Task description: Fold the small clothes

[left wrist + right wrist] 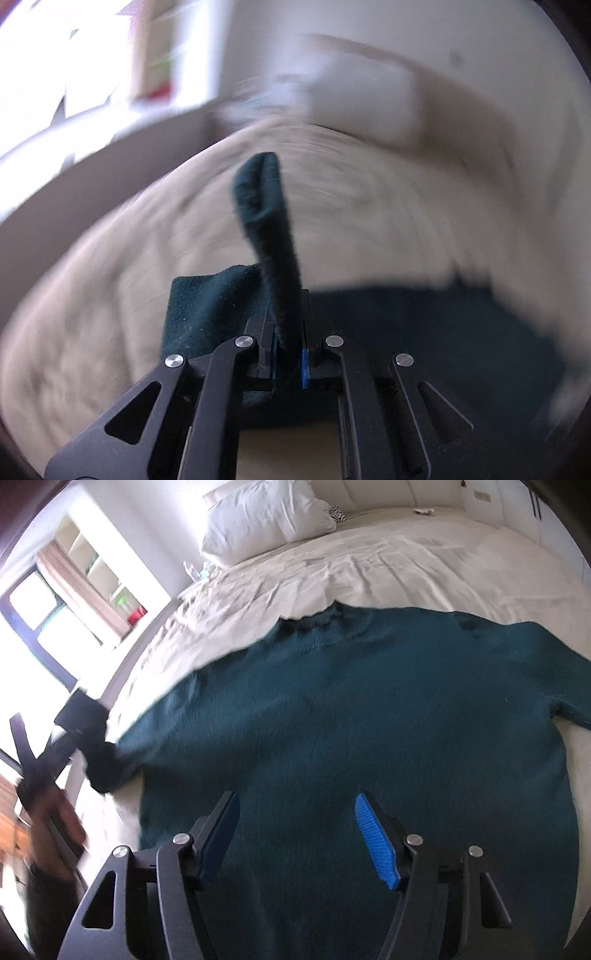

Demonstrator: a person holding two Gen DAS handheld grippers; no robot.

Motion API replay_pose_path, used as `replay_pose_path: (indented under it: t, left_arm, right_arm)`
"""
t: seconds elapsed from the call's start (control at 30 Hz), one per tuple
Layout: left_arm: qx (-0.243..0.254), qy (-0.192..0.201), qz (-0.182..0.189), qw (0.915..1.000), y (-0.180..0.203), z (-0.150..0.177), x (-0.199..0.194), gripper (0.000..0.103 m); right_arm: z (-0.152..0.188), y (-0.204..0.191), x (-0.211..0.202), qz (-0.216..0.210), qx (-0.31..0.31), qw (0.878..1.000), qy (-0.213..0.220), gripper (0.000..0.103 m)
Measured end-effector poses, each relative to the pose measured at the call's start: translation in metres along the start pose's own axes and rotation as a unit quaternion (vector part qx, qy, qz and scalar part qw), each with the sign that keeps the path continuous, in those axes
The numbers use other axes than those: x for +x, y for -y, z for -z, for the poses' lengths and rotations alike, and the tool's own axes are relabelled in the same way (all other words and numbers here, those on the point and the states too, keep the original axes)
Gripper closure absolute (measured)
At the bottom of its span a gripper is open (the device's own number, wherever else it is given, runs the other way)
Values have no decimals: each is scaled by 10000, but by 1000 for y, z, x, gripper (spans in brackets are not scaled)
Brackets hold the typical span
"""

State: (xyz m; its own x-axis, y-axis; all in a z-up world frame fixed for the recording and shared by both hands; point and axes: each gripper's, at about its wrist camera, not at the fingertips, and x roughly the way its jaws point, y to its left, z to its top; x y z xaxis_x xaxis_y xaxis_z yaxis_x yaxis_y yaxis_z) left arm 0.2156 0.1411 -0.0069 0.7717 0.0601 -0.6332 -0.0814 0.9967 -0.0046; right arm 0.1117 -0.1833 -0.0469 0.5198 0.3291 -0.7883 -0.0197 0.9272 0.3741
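Observation:
A dark teal knit sweater (351, 720) lies spread flat on a cream bed sheet (369, 565), collar toward the pillow. My right gripper (295, 812) is open and empty, hovering just above the sweater's lower body. My left gripper (286, 321) is shut on the sweater's left sleeve (266, 221), whose cuff end sticks up beyond the jaws. The rest of the sweater (424, 325) is a dark blur to the right. In the right wrist view the left gripper (44, 760) shows blurred at the far left, at the sleeve cuff (99, 764).
A white pillow (266, 517) lies at the head of the bed. A window (40, 620) with a curtain and a white shelf unit (99, 572) stand past the bed's left edge. The left wrist view is motion-blurred.

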Motion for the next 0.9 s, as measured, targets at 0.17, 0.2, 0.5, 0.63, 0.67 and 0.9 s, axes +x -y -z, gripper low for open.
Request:
replay_pose_path:
  t: [0.17,0.2,0.5,0.63,0.67,0.9]
  left_arm:
    - [2156,89,-208,9762,119,60,1,96]
    - [2293,75,-263,9730,126,73,-1,96]
    - [2680,374,-680,9603,130,113,-8,96]
    - [2715,433,-653,9592,128,122,-16,96]
    - [2738,441,-666,9585,128,123,-16,96]
    - [2529,273,-408,9662,122,123,-24,94]
  right_arm:
    - [-37,9,26,-1020,436,9926,-485,34]
    - [-44,9,34,-1279,517,9886,-596,34]
    - [-62,-15,126,-2658,1625,9368,-1589,34]
    - [-55,-32,159,-2907,1874,9167,-1999,38]
    - [-54,-33,165,-2922,1942,9140,-2039,41]
    - [-61,-55,172,-2869,1513,9261,-1929,93]
